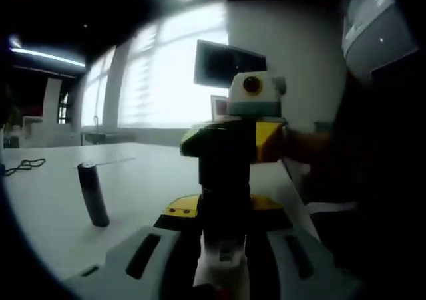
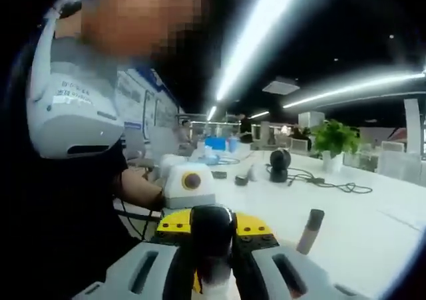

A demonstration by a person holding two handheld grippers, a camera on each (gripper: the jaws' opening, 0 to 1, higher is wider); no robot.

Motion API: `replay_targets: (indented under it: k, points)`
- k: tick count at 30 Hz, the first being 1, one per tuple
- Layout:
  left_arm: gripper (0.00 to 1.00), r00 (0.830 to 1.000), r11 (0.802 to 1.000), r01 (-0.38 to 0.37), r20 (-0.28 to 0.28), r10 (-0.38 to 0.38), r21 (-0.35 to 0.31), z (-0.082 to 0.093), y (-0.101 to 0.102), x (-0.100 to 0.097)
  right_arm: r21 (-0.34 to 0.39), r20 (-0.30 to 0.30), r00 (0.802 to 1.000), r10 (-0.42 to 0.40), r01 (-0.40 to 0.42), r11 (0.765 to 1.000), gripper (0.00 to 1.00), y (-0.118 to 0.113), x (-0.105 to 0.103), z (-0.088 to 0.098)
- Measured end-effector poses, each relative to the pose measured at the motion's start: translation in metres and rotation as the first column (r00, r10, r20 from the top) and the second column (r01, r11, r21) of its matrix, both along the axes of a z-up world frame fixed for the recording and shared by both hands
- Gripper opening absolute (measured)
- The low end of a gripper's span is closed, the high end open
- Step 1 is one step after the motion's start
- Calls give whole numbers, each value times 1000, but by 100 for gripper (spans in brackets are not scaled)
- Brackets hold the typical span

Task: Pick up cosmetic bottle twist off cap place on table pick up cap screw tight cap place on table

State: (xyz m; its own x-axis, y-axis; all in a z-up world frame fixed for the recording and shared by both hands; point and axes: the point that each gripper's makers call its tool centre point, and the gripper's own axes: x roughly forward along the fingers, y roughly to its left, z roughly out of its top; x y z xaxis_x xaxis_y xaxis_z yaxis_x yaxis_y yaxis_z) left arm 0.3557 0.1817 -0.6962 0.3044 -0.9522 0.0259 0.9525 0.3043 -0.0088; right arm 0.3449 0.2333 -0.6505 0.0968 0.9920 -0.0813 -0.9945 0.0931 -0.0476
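Our left gripper [image 1: 223, 273] clamped on a white bottle [image 1: 223, 257], our right gripper [image 2: 213, 273] closed around its black cap [image 2: 212, 237], a dark tube [image 1: 93, 195] upright on the white table [image 1: 153, 180] nearby

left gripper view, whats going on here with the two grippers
A person holds two grippers facing each other above a white table. The left gripper is closed on a small white cosmetic bottle, and the right gripper seems to clamp its dark rounded cap. Whether the cap is loose cannot be told. A dark slim cylinder stands on the table, untouched.
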Motion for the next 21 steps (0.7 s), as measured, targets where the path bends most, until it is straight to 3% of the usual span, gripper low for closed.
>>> replay_targets:
  k: [4,10,21]
  points:
    - [14,1000,1000,2,-1,-2,-1,0,0,0,6,-8,995,100,-100,995,14,1,-1,1]
    - [14,1000,1000,9,-5,-9,-2,0,0,0,2,-23,960,278,-278,961,14,-1,-3,0]
    - [14,1000,1000,26,-2,-26,-4,0,-2,-3,21,-31,922,385,-385,923,14,-8,2,1]
